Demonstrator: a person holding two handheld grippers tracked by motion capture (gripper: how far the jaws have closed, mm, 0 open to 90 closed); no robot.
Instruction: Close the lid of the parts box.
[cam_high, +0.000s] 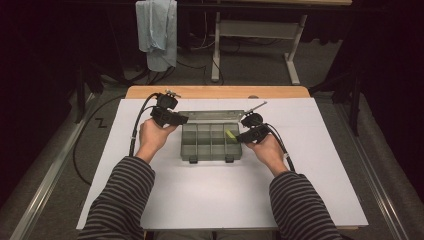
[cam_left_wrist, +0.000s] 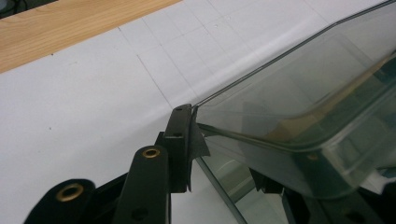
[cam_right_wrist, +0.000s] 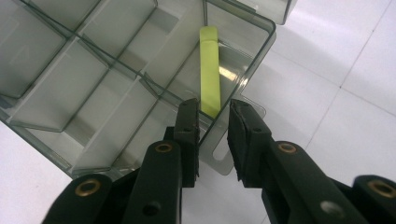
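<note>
A yellow-green stick, slim and flat, lies in an end compartment of a clear grey organiser box, seen at the centre of the high view on a white table. In the right gripper view the stick runs nearly straight up the frame, leaning against the box's end wall. Its lower end sits just beyond the tips of the right gripper, in line with the gap between the jaws. Those jaws stand apart, with nothing pressed between them; the box's end wall passes between the tips, and the near jaw seems to be inside the compartment.

The left gripper is at the other end of the box, at centre left in the high view. Its view shows one jaw against the corner of the raised clear lid; the other jaw is hidden behind the plastic, so I cannot tell if it clamps the lid.

The right hand is plainly the nearer one to the stick, whose long axis points away from the tongs.
</note>
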